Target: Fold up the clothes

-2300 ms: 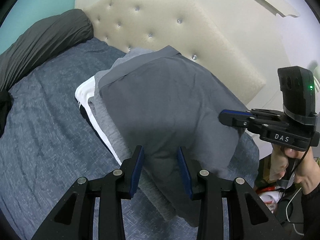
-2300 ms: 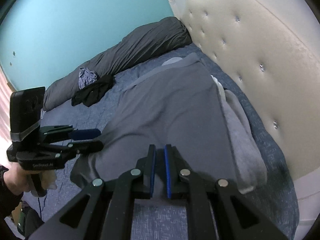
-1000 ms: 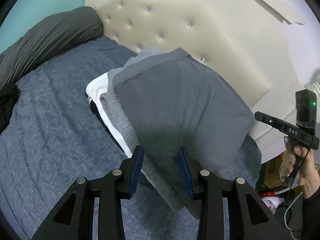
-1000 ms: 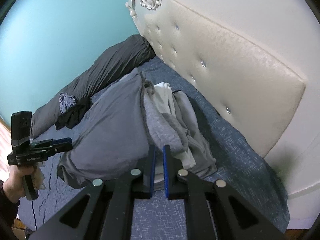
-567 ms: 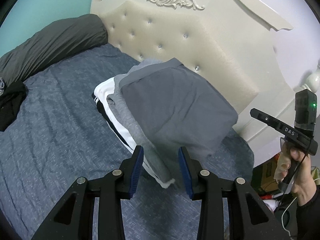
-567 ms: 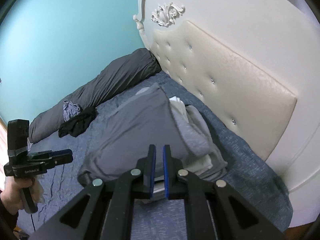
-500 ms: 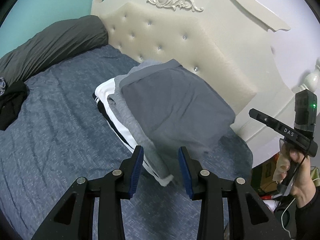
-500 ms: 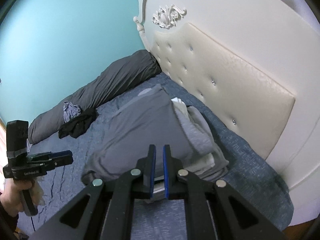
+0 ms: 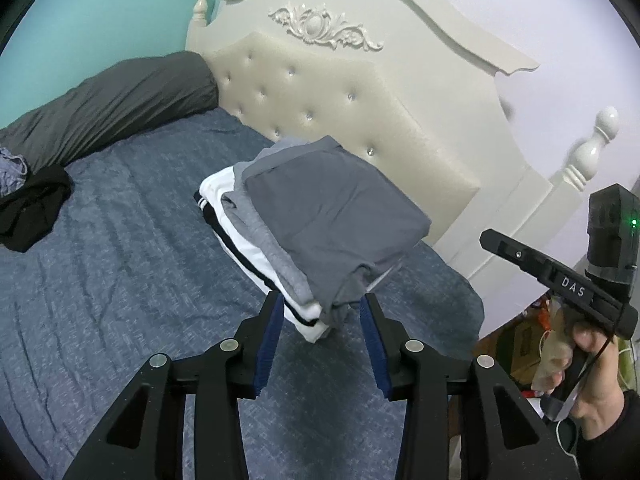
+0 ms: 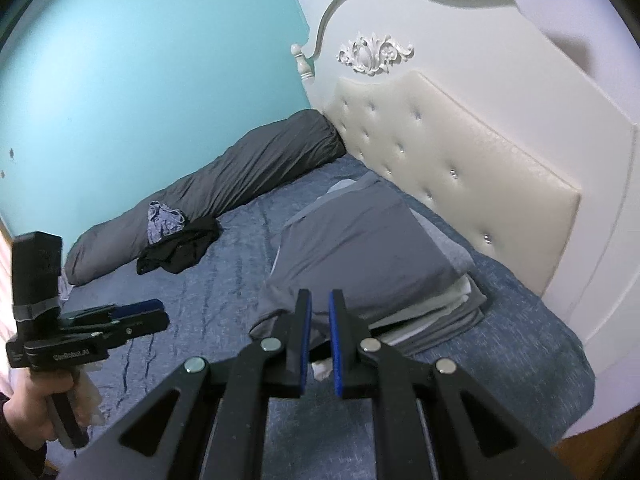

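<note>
you face a bed (image 9: 120,264) under a blue, lightly creased cover, and everything else sits around it. at its head stands a cream headboard (image 9: 360,92) with a tufted, button-studded panel, a carved ornament (image 10: 374,54) above that panel, a curved top rail and turned white posts at either end. the wall (image 10: 140,72) along the bed's far side is flat turquoise; the wall behind the headboard is pale. a long dark grey bolster (image 10: 240,176) lies on the bed against the turquoise wall, one end touching the headboard. beyond the bed's near corner you see floor clutter, too blurred to name. light is soft and even.
</note>
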The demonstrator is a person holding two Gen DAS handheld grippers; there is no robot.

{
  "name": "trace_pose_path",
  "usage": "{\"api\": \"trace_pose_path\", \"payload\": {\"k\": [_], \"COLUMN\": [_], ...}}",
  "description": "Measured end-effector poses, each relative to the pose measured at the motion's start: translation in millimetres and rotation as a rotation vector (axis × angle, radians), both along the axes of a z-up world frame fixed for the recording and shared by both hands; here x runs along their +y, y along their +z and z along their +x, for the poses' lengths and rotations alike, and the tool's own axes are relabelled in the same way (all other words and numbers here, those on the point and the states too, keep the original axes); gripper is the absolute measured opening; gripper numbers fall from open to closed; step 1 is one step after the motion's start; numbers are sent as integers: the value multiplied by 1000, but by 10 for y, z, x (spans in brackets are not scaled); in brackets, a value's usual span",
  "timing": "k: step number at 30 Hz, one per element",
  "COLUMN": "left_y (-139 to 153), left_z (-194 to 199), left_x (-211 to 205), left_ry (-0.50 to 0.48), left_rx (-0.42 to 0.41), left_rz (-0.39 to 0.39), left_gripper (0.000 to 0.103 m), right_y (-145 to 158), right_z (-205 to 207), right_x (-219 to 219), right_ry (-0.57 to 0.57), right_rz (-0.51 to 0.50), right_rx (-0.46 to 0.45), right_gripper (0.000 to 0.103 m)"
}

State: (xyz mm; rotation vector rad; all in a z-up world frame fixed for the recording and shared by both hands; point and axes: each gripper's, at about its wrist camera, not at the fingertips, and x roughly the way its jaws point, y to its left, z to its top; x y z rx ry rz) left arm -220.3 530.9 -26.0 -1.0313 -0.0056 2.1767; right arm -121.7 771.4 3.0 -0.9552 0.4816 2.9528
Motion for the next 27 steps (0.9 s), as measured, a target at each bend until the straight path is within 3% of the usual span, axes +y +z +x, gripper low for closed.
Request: {"api": "trace_pose_path", "payload": {"k": [16,20,27], "left_y": [458,530,614], "left_z": [738,936,1198], "left_x": [-490,-591,-744], "left_ry": [2,-6,-26], "left_rx": [87,100,118], "left_rz": [16,28,39], "left_gripper": [50,55,56], "right_y": [298,395,491], "right_z": [713,916,1161], "right_x": [-489,-669,-956], "right_ry": [-64,-67,-60], "right_rz": [11,19,18], "right_rx": [7,23,32], "right_gripper": [10,29,31]}}
